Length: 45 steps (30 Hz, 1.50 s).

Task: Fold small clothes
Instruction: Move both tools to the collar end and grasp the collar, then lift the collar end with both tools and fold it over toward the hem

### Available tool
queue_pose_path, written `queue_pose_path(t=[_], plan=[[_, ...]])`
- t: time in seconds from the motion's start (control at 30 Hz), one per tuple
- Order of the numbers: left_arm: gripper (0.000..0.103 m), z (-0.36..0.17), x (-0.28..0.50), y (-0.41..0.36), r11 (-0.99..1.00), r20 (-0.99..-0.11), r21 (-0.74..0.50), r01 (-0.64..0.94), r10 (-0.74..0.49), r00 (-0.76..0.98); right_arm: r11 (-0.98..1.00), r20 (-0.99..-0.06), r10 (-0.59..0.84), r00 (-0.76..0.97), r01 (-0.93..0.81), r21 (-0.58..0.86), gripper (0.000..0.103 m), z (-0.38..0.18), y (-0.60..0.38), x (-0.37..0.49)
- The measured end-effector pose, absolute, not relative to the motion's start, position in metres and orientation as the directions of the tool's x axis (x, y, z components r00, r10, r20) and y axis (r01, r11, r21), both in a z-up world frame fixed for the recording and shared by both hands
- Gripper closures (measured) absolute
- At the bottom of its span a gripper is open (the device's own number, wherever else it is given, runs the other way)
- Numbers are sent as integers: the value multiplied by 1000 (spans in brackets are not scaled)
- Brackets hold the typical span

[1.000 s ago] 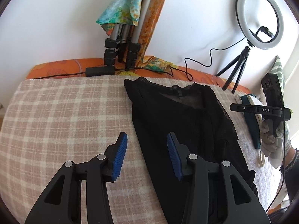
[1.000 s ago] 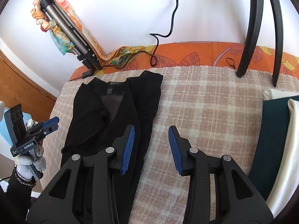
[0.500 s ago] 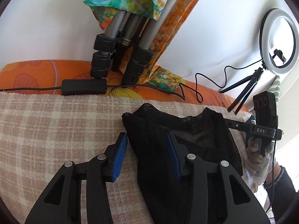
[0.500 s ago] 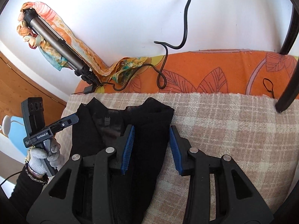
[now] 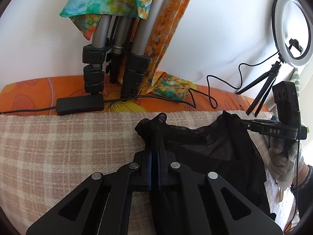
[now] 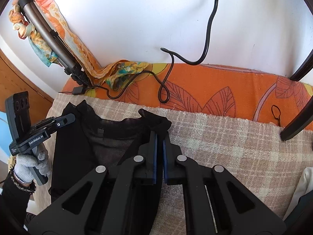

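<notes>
left gripper (image 5: 154,137) fingers just clamped on left top corner of black top (image 5: 205,156) | right gripper (image 6: 160,135) likewise on right corner | top flat on plaid blanket (image 5: 58,146) | risk: thin mesh slipping out, or blanket pinched and dragged

- "DAS" stood in pale capitals on the black side bar of the right gripper (image 5: 230,120) — read in the left wrist view, where the gloved hand (image 5: 281,160) held that tool at the right edge.
- "GenRobot.AI" stood in white letters on the black body of the left gripper (image 6: 68,118) — read in the right wrist view, slanting upward along the bar above the gloved hand (image 6: 29,164).
- A few lines of smaller print sat at the lower end of that same bar, too small to read.
</notes>
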<state>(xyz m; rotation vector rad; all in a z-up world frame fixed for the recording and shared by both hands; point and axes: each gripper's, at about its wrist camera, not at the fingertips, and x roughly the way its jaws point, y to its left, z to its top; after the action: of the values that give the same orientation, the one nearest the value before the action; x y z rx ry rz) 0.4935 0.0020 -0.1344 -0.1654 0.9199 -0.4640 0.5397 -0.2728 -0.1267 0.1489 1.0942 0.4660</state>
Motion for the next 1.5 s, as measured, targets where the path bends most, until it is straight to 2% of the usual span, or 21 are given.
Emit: queue_pose_path(t=[0.43,0.87,1.2,1.5], plan=[[101,-83,445,5,870,-650,-336,361,-491,580,848,-732,527,432,-318,423,97,-62,-287,498],[101,-29,323,10,867,-593,-275,415,-493,637,827,-690,559,459,-370,424,97,3,-285,364],[101,-50,217,-3,854,-627,-254,454,-503,594,833,-710,550,440,-349,429,97,-24,-286,239],[100,-79,161,-4,853,-682,-196,484,-473,558,868,-745,493,450,-312,386,97,-61,-299,175]])
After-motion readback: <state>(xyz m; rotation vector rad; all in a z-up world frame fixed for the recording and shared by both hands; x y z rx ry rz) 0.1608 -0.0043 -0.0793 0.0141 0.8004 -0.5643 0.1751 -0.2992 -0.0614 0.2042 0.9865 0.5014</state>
